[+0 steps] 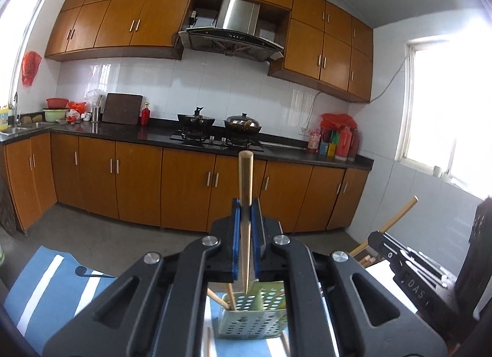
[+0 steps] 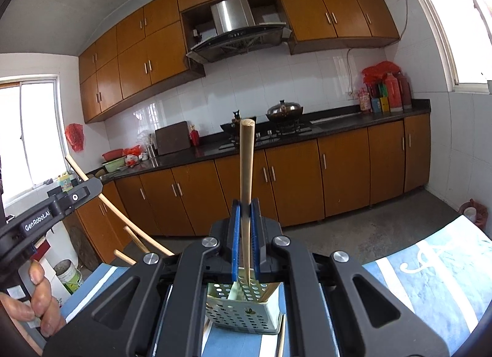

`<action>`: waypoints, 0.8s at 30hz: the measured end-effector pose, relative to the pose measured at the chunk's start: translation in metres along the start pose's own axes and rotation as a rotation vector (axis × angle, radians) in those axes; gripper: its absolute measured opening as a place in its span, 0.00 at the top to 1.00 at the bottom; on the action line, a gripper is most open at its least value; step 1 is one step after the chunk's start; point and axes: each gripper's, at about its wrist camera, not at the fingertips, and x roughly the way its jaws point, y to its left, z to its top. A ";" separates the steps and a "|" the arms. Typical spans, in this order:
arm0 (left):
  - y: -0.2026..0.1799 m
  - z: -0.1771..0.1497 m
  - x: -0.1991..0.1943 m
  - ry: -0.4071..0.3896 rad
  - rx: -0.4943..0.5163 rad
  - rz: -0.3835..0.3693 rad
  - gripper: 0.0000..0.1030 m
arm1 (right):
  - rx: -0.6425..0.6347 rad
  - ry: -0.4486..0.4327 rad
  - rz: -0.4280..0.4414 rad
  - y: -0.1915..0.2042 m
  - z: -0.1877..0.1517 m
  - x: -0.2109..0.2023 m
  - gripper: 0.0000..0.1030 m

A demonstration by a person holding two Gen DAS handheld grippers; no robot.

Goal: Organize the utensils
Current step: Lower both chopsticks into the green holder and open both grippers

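Here, left gripper (image 1: 245, 218) clenched on chopstick (image 1: 245, 178); right gripper (image 2: 245, 218) likewise on chopstick (image 2: 246, 166). Light, stiff, slick wood; best pinched mid-shaft. Basket (image 1: 252, 323) below.

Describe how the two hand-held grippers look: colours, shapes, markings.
Both hand-held grippers, left and right, have matte black angular linkage arms with triangular cutouts, silver round pivot bolts, and blue ribbed pads. White "GenRobot.AI" lettering marks the left one's side.
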 end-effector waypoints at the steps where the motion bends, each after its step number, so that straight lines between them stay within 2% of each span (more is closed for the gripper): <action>1: 0.000 -0.004 0.005 0.007 0.007 0.001 0.93 | 0.004 0.012 0.001 -0.001 -0.002 0.004 0.93; 6: 0.006 -0.026 0.028 0.071 -0.001 -0.002 0.93 | 0.031 0.068 0.008 -0.008 -0.012 0.018 0.93; 13: 0.015 -0.040 0.044 0.155 -0.018 -0.001 0.91 | 0.035 0.132 -0.004 -0.012 -0.020 0.028 0.92; 17: 0.020 -0.041 0.039 0.170 -0.031 0.005 0.77 | 0.029 0.134 -0.014 -0.011 -0.021 0.021 0.92; 18: 0.022 -0.041 0.035 0.168 -0.033 0.007 0.76 | 0.023 0.125 -0.017 -0.010 -0.019 0.015 0.92; 20: 0.023 -0.037 0.026 0.157 -0.034 0.011 0.75 | 0.014 0.104 -0.026 -0.009 -0.014 0.004 0.85; 21: 0.024 -0.035 0.019 0.147 -0.036 0.012 0.73 | 0.012 0.093 -0.032 -0.009 -0.012 -0.001 0.72; 22: 0.025 -0.033 0.014 0.141 -0.039 0.013 0.72 | 0.010 0.077 -0.039 -0.010 -0.011 -0.008 0.65; 24: 0.025 -0.030 -0.003 0.124 -0.043 0.014 0.70 | 0.001 0.053 -0.054 -0.011 -0.009 -0.024 0.65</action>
